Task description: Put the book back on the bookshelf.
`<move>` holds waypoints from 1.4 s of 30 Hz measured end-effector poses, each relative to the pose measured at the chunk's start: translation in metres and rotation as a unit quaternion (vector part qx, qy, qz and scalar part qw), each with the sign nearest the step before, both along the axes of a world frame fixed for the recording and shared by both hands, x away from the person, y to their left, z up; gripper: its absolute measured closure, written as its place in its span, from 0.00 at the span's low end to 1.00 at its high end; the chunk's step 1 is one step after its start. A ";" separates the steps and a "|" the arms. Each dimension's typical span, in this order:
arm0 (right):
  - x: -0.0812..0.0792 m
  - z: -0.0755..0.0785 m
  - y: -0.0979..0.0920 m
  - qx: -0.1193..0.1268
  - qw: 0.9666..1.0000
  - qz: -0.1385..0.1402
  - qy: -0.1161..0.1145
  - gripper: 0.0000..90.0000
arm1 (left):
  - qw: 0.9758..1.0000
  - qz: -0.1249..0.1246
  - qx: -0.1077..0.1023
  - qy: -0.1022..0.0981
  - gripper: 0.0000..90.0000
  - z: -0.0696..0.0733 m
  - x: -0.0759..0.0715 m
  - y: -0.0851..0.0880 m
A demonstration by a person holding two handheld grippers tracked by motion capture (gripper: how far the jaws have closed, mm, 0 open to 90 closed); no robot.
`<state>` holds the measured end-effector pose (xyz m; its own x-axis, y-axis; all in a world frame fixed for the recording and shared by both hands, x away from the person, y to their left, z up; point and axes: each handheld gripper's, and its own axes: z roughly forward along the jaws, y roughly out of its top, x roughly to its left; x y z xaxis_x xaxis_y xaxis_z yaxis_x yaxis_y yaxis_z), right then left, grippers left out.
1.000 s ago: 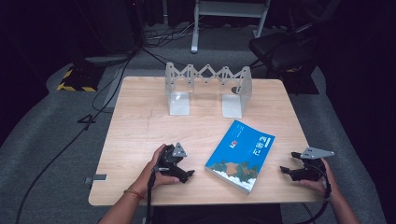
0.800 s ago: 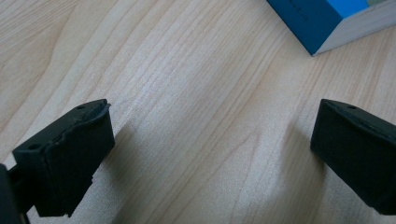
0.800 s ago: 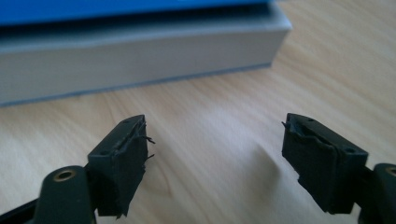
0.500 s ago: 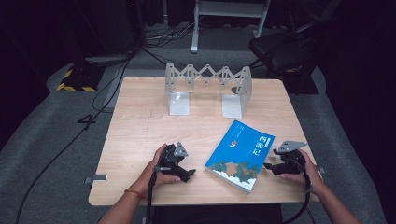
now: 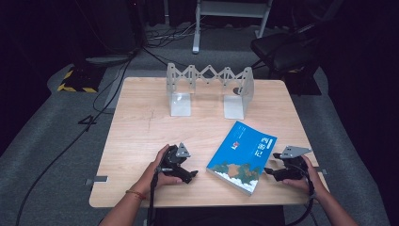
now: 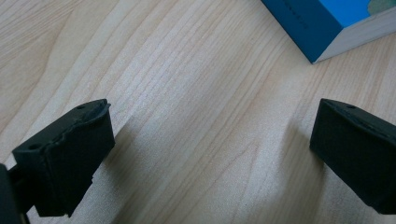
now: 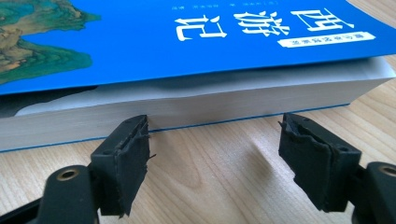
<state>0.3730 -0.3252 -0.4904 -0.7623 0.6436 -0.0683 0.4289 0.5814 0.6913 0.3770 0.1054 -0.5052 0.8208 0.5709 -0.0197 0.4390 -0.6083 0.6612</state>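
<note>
A thick blue book [image 5: 242, 155] lies flat and askew on the wooden table [image 5: 141, 127], right of centre. My right gripper [image 5: 268, 170] sits at the book's right side, low on the table. In the right gripper view the book's [image 7: 187, 46] white page edge is just ahead of my right gripper [image 7: 215, 158], whose jaws are open and have just been opening a little, with nothing between them. My left gripper [image 5: 190, 175] rests on the table left of the book. Its jaws [image 6: 210, 144] stand wide over bare wood, with the book's corner [image 6: 327, 23] farther off.
A silver expanding book rack [image 5: 209, 75] with two upright end plates stands at the back of the table. Bare wood lies between the rack and the book. A dark chair [image 5: 282, 47] and cables on the grey floor are beyond the table.
My right hand has come in leftward from past the table's right edge up to the book's side. The left hand and the book have stayed put.
</note>
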 end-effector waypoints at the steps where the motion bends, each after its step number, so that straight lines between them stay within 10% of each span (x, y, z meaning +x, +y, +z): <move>1: 0.000 0.000 0.000 0.001 1.000 -0.001 -0.002 0.27 | 1.000 -0.001 0.000 -0.001 0.00 0.000 0.000 0.000; 18: -0.006 0.012 0.003 0.026 0.999 -0.004 -0.042 0.34 | 1.000 -0.002 -0.001 0.001 0.00 0.000 0.000 -0.001; 42: -0.020 0.018 0.016 0.051 0.998 0.018 -0.016 0.35 | 1.000 -0.013 0.024 0.015 0.02 0.005 -0.006 -0.009</move>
<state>0.3531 -0.3089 -0.4726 -0.7836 0.6207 -0.0282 0.3865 0.5224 0.7600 0.3713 0.0961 -0.4998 0.8346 0.5507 -0.0169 0.4416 -0.6503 0.6181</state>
